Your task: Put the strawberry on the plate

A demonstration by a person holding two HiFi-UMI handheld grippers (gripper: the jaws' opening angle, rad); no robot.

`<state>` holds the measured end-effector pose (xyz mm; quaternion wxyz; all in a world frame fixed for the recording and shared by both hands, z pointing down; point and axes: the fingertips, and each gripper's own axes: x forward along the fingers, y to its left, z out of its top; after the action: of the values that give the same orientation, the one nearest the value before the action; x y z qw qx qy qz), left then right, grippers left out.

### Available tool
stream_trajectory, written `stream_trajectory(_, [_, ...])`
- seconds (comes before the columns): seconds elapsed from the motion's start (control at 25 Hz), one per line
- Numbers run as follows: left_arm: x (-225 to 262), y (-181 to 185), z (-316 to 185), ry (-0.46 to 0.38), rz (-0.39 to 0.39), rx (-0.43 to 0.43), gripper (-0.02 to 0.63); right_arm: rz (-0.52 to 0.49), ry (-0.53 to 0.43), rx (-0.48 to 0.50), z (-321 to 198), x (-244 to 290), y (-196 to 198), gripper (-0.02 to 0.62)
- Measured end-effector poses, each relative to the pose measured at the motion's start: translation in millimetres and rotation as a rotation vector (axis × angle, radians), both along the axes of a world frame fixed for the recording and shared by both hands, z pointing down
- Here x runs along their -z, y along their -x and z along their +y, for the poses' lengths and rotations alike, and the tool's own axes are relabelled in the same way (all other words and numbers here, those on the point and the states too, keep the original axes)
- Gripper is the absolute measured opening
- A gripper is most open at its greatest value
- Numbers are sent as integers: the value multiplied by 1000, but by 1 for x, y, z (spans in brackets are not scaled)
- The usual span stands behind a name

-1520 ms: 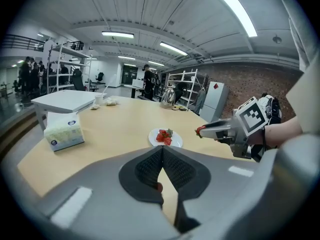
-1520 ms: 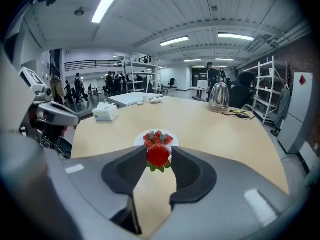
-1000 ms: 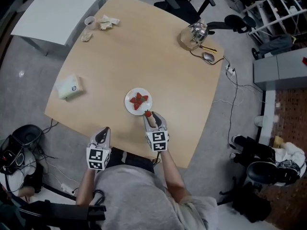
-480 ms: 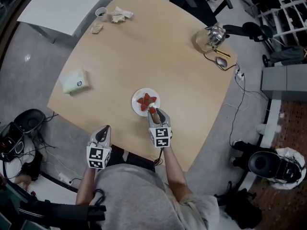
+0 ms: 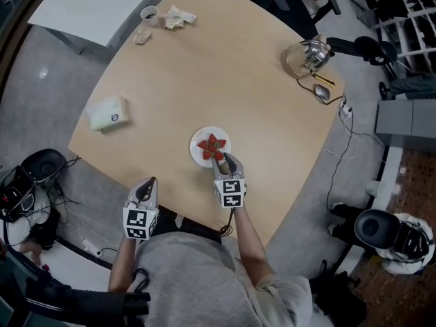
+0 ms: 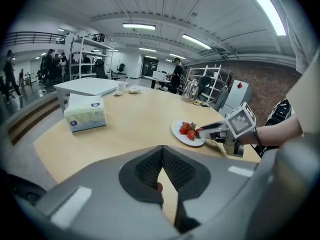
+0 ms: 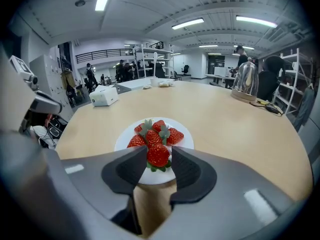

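Head view: right tool (image 5: pixel 219 157) reaches over the near rim of a white plate (image 5: pixel 199 157) on the tabletop (image 5: pixel 204 67); left tool (image 5: pixel 147 184) hangs at the near edge. Left gripper view: jaws pressed together, empty. Right gripper view: jaws pinch a strawberry (image 7: pixel 158 155) above the plate's rim, beside other strawberries (image 7: pixel 152 134).

Red strawberry (image 7: pixel 158 155), over near rim of round white plate (image 7: pixel 187 137)

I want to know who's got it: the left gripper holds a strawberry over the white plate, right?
No, the right gripper holds the strawberry over the white plate; the right gripper view shows it between the jaws.
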<state>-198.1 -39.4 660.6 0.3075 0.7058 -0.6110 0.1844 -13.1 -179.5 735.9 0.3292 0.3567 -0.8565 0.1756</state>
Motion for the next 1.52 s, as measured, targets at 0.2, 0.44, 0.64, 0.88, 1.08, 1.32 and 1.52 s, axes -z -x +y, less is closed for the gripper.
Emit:
stream_trajectory(0.2, [-1, 1, -1, 4, 0, 6, 20, 1, 12, 8, 2, -5, 2, 160])
stream_trajectory(0.44, [-1, 0, -3, 6, -2, 12, 20, -1, 17, 11, -2, -8, 2, 160])
stream_trajectory(0.64, [-2, 1, 0, 7, -5, 19, 20, -6, 17, 11, -1, -10, 2, 160])
stream_trajectory(0.88, [0, 1, 0, 5, -8, 21, 20, -9, 19, 11, -1, -10, 3, 161])
stream_trajectory(1.08, [2, -3, -1, 4, -8, 15, 20, -8, 23, 2, -2, -11, 3, 163])
stream_trajectory(1.32, [3, -4, 0, -3, -11, 14, 20, -9, 36, -8, 0, -12, 2, 173])
stream_trajectory(1.52, [6, -4, 2, -8, -16, 13, 20, -35, 33, -15, 0, -7, 3, 226])
